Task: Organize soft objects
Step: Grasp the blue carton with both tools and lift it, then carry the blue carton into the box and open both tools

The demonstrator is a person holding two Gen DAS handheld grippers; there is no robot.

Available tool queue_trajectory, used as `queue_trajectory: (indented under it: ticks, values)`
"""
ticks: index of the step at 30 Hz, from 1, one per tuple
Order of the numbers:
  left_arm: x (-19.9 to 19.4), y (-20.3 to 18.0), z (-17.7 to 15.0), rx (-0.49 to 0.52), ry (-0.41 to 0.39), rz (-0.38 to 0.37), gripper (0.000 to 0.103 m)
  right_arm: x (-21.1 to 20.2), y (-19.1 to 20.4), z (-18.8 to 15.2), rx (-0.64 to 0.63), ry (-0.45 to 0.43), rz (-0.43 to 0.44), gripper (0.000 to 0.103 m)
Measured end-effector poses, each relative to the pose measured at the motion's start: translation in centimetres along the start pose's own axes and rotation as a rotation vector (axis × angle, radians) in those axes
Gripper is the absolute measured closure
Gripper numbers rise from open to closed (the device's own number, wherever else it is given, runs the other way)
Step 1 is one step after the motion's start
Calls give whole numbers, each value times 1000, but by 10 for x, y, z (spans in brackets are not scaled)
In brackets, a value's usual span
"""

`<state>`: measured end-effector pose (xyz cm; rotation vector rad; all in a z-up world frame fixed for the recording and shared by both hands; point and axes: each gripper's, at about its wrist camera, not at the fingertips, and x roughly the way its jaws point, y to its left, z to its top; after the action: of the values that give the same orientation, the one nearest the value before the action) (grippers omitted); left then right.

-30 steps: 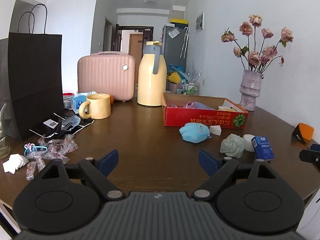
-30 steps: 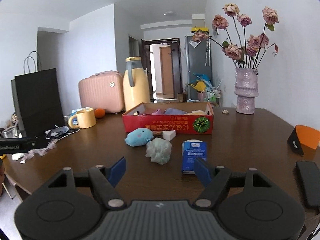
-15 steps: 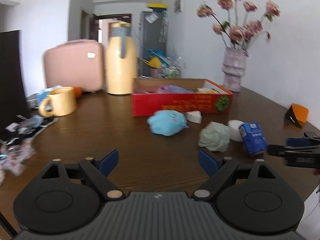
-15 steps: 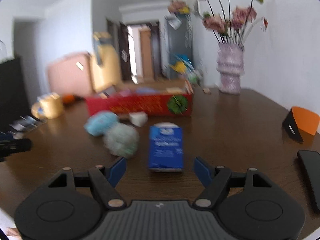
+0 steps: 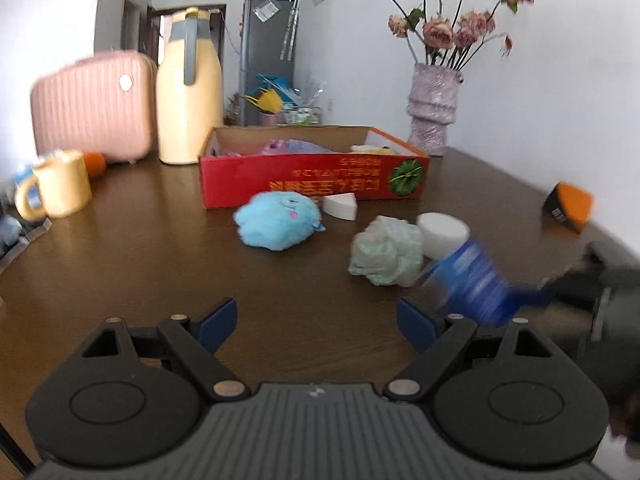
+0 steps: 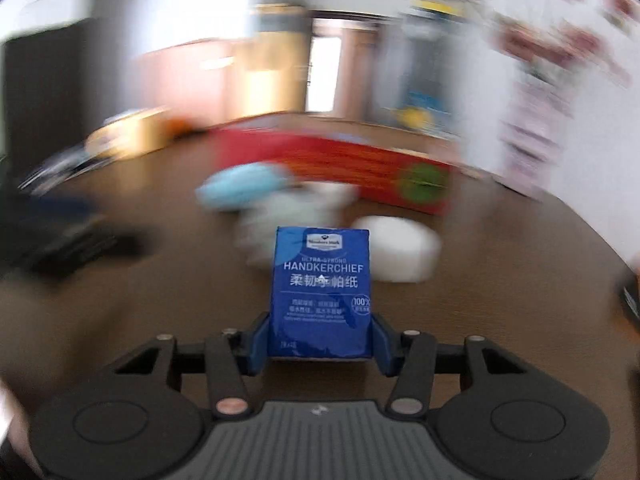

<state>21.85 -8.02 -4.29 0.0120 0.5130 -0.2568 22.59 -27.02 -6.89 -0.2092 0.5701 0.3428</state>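
R gripper (image 6: 320,346) jaws closing on blue tissue pack (image 6: 321,292), pads on both its sides, pack off the table (image 5: 160,272) near right edge. L gripper (image 5: 316,320) wide, nothing btwn jaws. Blue plush (image 5: 278,220), green cloth (image 5: 386,252), white sponge (image 5: 442,232) mid-table before red box (image 5: 312,180).

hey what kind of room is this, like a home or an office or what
Most likely a home, probably a dining or living area. A tall fridge stands in the background beside a doorway, a vase of dried roses sits on the dark wooden table, and a pink suitcase and yellow mug share it.
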Motion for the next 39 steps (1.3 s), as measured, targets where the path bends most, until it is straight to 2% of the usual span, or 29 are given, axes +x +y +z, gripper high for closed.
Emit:
queue_trajectory:
  ticks: [2,3,5,7,10,13,14,15,17,19,24,26,28,30,32,33,35,38,39]
  values:
    - [-2,6,-2,-45,12,-60,17,-10,24,-2,-102,-1,118,51]
    - [-1,9,-2,-69,25,-87,20,-13,32,-2,-126,-11,128,48]
    - [0,11,-1,-92,44,-101,28,-18,41,4,-135,-22,45,31]
    - [-2,10,-2,-80,47,-104,34,-21,37,8,-94,-33,-11,31]
    - [-1,11,-4,-92,66,-139,37,-26,14,9,64,-24,-30,33]
    - [4,12,-5,-137,87,-190,40,-30,-11,4,238,-19,-41,46]
    - [6,11,-4,-149,91,-205,46,-30,-18,2,289,-20,-31,50]
    - [10,10,-4,-158,94,-226,58,-28,-25,2,337,-19,-11,52]
    - [22,8,-1,-177,128,-252,76,-26,-34,-3,448,-18,79,57]
    - [30,7,-1,-203,175,-270,77,-22,-36,-8,517,-12,137,61]
    - [12,1,-8,-205,208,-323,76,-16,-37,-16,568,-22,139,62]
    - [5,-2,-11,-199,224,-352,71,-12,-34,-16,575,-30,139,62]
    - [2,-2,-11,-201,200,-336,63,-9,-35,-15,567,-31,135,62]
    - [5,3,-8,-233,181,-299,61,-9,-35,-14,563,-28,136,63]
    - [14,9,-4,-269,195,-295,61,-8,-35,-13,563,-27,141,66]
    - [18,10,-4,-286,205,-305,67,-8,-35,-13,566,-27,142,66]
    - [24,9,-6,-303,232,-324,77,-8,-35,-14,569,-24,159,79]
    - [26,9,-9,-319,225,-329,87,-8,-37,-13,581,-20,163,82]
    - [25,9,-7,-321,217,-326,87,-9,-39,-11,582,-24,158,83]
